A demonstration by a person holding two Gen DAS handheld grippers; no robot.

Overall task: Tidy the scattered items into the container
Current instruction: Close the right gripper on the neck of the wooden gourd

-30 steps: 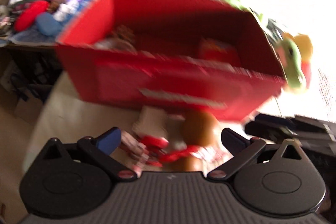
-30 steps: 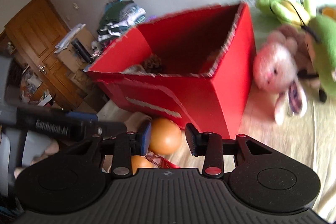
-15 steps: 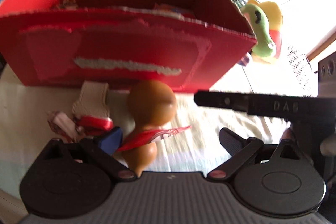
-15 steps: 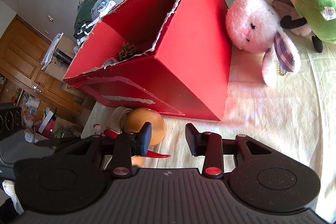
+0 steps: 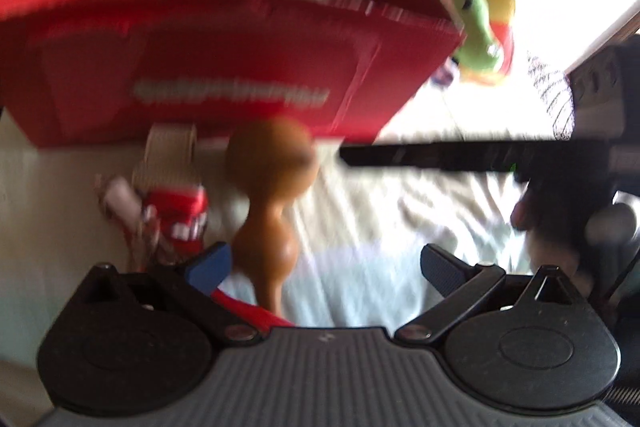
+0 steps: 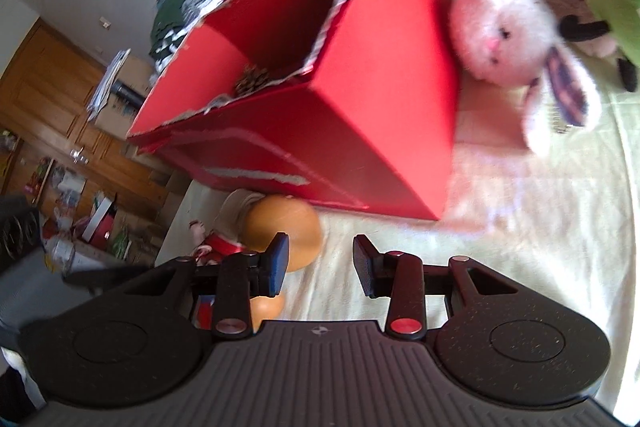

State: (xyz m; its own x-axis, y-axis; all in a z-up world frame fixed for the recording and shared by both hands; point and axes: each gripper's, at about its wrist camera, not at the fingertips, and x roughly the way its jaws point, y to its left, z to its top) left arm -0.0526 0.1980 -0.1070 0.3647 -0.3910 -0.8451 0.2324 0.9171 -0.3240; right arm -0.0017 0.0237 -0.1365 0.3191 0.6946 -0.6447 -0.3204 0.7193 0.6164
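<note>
my left gripper [image 5: 324, 267] and right gripper [image 6: 320, 265] both hang open and empty over the bed, just in front of the red box [image 6: 360, 115]; the brown gourd [image 5: 272, 195] lies beside the box's front wall.
</note>
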